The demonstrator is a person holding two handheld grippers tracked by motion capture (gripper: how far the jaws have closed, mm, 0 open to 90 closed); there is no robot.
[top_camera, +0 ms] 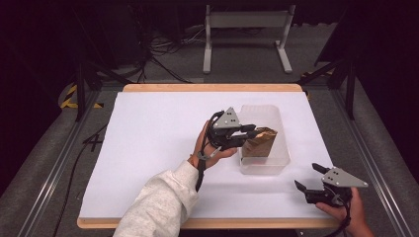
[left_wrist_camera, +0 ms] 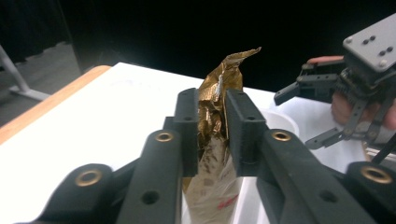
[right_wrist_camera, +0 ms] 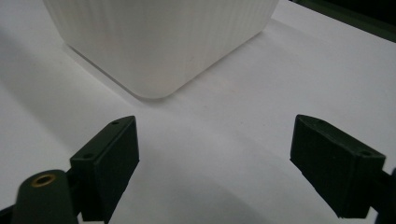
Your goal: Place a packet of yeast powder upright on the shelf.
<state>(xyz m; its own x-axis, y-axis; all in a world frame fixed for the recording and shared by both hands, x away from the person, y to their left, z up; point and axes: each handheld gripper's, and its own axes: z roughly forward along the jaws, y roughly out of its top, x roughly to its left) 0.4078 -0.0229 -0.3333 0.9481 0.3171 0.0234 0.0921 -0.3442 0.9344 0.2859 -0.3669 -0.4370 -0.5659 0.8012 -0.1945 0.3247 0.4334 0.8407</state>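
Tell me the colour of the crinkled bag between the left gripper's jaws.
Shiny gold foil bag; clearest in the left gripper view.

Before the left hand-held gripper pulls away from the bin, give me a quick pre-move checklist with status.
1. Crumpled gold foil bag is inside the translucent ribbed plastic bin: ok, its lower part is in the bin and its top sticks out above the rim.
2. Left hand-held gripper has let go of the bag: cannot tell; the foil sits between the jaws and contact is unclear.
3. Bag will stand by itself: cannot tell, its base is hidden.
4. Right hand-held gripper is out of the way: ok, open, empty, at the near right corner.
5. Bin sits flat on the white table cover: ok.
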